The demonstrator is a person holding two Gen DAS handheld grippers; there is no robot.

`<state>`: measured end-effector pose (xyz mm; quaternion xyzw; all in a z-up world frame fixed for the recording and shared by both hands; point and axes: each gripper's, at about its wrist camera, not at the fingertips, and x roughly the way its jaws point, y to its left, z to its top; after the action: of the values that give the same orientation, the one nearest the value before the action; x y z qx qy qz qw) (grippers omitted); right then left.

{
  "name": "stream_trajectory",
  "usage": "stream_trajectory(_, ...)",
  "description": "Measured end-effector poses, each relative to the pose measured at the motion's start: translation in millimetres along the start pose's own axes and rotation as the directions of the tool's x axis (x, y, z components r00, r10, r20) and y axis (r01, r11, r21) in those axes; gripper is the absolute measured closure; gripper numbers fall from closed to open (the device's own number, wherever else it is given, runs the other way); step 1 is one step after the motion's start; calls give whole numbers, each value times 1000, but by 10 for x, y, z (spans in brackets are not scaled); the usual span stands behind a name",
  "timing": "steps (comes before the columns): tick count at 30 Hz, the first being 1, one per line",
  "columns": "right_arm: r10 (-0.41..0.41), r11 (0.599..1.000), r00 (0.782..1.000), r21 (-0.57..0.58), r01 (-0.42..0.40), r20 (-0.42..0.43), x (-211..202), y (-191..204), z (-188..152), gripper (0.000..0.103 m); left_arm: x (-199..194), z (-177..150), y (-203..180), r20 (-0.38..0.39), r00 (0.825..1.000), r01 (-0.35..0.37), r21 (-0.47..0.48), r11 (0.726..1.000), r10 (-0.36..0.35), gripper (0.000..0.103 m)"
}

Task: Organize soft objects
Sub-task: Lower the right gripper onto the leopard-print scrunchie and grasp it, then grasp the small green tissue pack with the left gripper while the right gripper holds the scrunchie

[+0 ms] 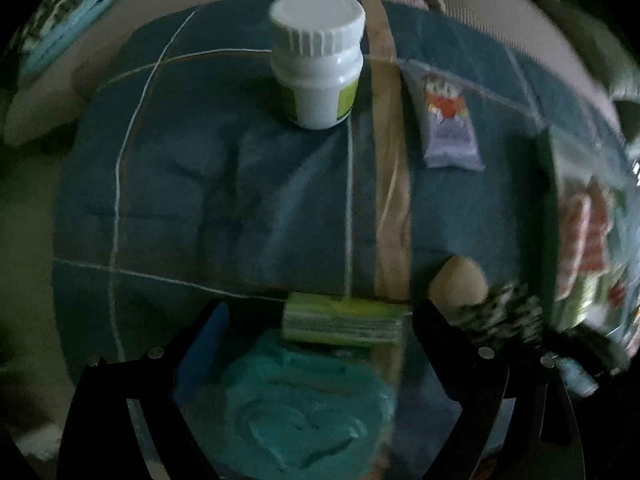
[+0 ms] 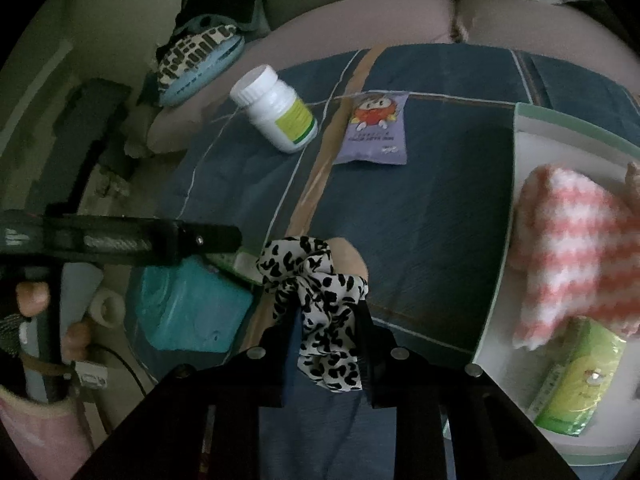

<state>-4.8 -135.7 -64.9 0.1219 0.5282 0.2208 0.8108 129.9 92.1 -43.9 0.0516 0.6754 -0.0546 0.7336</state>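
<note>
My right gripper [image 2: 328,320] is shut on a black-and-white spotted scrunchie [image 2: 320,304], held above the blue quilt [image 2: 440,220]; the scrunchie also shows in the left wrist view [image 1: 500,312]. My left gripper [image 1: 316,344] is open, its fingers on either side of a teal soft pad [image 1: 304,408] and a green tissue pack [image 1: 344,320]. The teal pad shows in the right wrist view [image 2: 188,312] under the left gripper [image 2: 208,240]. A white box [image 2: 516,152] at right holds a pink-and-white striped cloth [image 2: 568,248] and a green pack [image 2: 580,384].
A white pill bottle [image 1: 318,64] stands on the quilt and also shows in the right wrist view [image 2: 276,108]. A purple snack packet [image 1: 448,120] lies beside it, seen too in the right wrist view [image 2: 376,128]. A tan round object [image 1: 460,280] sits by the scrunchie. A patterned slipper [image 2: 200,64] lies at far left.
</note>
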Motion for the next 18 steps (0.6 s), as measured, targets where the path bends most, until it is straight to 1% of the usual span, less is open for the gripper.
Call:
stream_trajectory(1,-1,1000,1000,7,1,1,24,5,15,76,26,29,-30,-17,999,-36,25,999,37,10)
stream_trajectory(3,-4,1000,1000,16,4,4,29,2,17,76,40,55,-60,-29,997,-63,59,996,64,10)
stream_trajectory(14,-4,999,1000,51,3,19,-35,-96,53,76,161,192,-294,-75,996,-37,123,992,46,10)
stream_trajectory(18,-6,998,1000,67,5,25,-56,-143,64,76,181,227,-356,-80,995,-49,137,989,60,10)
